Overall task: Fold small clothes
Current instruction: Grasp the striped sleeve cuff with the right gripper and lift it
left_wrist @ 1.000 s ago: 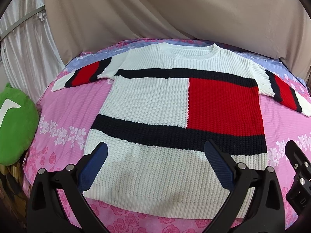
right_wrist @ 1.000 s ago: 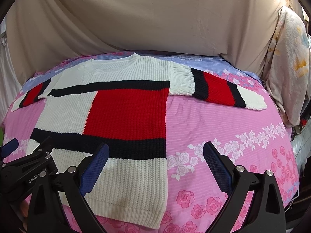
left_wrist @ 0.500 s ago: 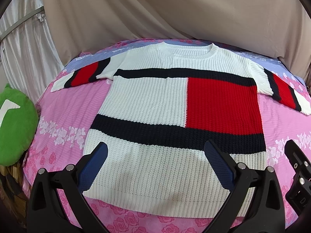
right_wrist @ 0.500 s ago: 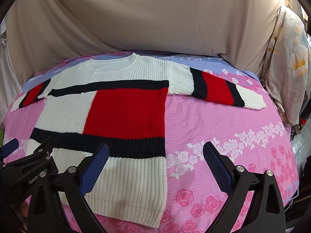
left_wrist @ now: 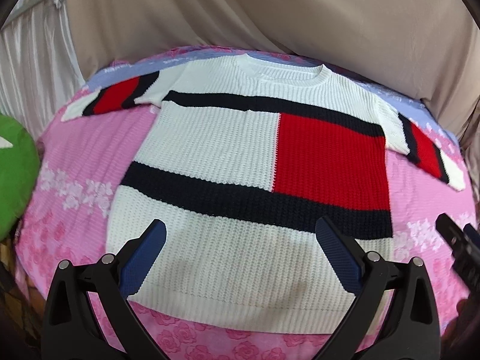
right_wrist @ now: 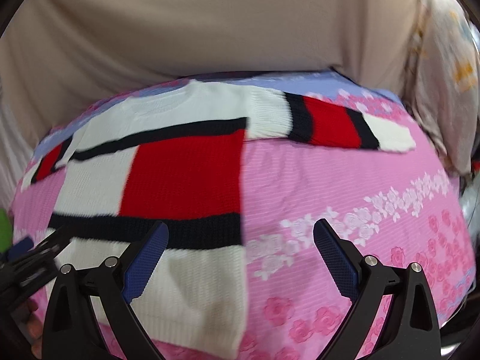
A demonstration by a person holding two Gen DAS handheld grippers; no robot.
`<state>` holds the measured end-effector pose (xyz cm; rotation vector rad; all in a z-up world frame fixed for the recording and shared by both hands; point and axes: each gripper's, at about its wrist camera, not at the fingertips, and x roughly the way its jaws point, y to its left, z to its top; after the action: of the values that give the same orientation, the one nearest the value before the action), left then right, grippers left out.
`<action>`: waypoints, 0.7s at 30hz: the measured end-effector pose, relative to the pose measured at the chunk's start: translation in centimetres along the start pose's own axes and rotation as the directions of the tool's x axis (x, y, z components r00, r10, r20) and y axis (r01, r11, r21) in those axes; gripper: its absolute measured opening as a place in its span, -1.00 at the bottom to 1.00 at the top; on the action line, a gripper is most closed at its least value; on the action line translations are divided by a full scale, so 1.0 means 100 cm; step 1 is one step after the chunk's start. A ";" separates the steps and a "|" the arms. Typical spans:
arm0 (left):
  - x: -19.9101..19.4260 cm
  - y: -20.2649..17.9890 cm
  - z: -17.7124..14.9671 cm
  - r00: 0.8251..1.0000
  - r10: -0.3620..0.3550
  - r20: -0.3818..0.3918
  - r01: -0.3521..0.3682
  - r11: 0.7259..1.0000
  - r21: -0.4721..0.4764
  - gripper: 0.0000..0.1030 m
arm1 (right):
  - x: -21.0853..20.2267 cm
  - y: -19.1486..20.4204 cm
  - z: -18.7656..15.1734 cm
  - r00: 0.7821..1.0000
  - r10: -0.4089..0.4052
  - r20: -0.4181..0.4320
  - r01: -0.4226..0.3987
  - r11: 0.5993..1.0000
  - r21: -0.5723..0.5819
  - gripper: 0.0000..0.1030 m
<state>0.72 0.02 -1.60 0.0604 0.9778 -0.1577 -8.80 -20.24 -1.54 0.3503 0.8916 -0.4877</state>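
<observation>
I hold my left claw (left_wrist: 240,234) wide apart and gripping nothing, low in its frame over the sweater's (left_wrist: 240,156) white hem band, I judge so a first fold can start from the bottom. My right claw (right_wrist: 240,235), also spread and empty, sits at the bottom of its blurred frame, straddling the sweater's side edge where knit meets the pink bedspread (right_wrist: 345,186). The sweater lies flat, face up, mid-frame, unfolded. Bare bedspread at the right gives room. Farther up, the sleeves (right_wrist: 336,123) spread outward; a green cushion (left_wrist: 15,174) crowds the left edge, beige drapes (left_wrist: 270,15) behind.
</observation>
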 end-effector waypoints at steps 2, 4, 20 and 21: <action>0.002 0.002 0.003 1.000 -0.003 0.002 0.003 1.000 -0.009 0.90 | 0.015 -0.043 0.014 1.000 0.000 -0.012 0.001 0.995 0.101 0.86; 0.005 0.002 0.005 1.000 -0.010 -0.001 0.010 1.000 -0.010 0.90 | 0.034 -0.101 0.033 1.000 -0.005 -0.017 0.008 0.975 0.221 0.86; 0.028 -0.042 0.008 0.998 -0.063 -0.015 0.063 0.998 -0.012 0.78 | 0.182 -0.335 0.103 0.999 -0.017 -0.030 0.032 0.783 0.621 0.27; 0.029 -0.044 0.008 0.997 -0.071 -0.018 0.071 0.997 -0.006 0.73 | 0.184 -0.333 0.104 1.000 -0.013 -0.027 0.027 0.786 0.617 0.11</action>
<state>2.26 -4.75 -3.51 0.0221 0.9986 -0.2198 -10.22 -57.88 -13.29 0.9537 0.7352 -0.7987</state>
